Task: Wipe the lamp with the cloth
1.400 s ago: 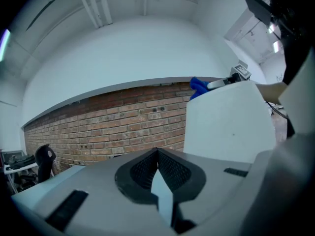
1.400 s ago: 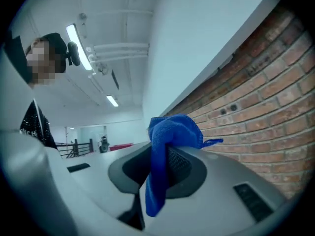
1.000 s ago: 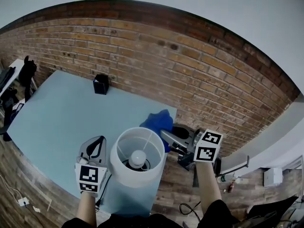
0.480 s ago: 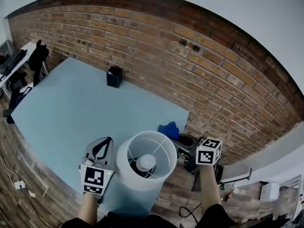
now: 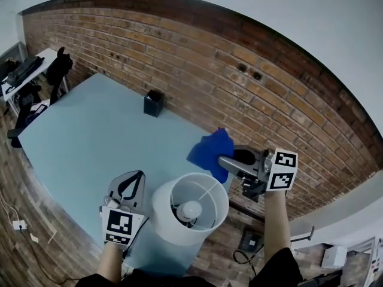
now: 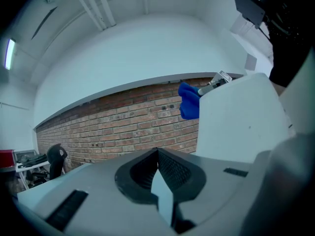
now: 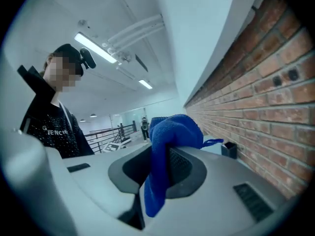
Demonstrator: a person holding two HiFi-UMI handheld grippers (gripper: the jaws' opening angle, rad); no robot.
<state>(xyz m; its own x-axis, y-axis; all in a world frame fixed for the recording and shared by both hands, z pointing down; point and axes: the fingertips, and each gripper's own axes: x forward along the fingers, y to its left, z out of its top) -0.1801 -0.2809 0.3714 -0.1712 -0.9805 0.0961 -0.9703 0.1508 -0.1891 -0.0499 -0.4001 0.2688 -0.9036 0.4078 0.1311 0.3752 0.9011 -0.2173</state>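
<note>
Plainly, the white lamp (image 5: 190,211) stands at the near edge of the pale blue table (image 5: 90,142). Its round shade opens upward, and the bulb (image 5: 191,209) shows inside.

Just left of the lamp, the left tongs (image 5: 128,185) point away from the person. In the left gripper view these tongs (image 6: 157,154) are pressed together with nothing between them. The lamp's shade (image 6: 241,117) fills the right of that view, close by.

Beyond the lamp and to its right, the right tongs (image 5: 226,160) pinch a blue cloth (image 5: 210,150). The cloth hangs in a bunch near the far rim of the shade; whether it touches the shade cannot be told. In the right gripper view the cloth (image 7: 167,132) is folded over the tips of the tongs (image 7: 160,154), and one flap of it hangs down between them.

Farther behind the lamp, a small black cup (image 5: 154,103) sits on the table against the brick wall (image 5: 197,64). A person in a dark shirt (image 7: 51,127) shows at the left of the right gripper view.
</note>
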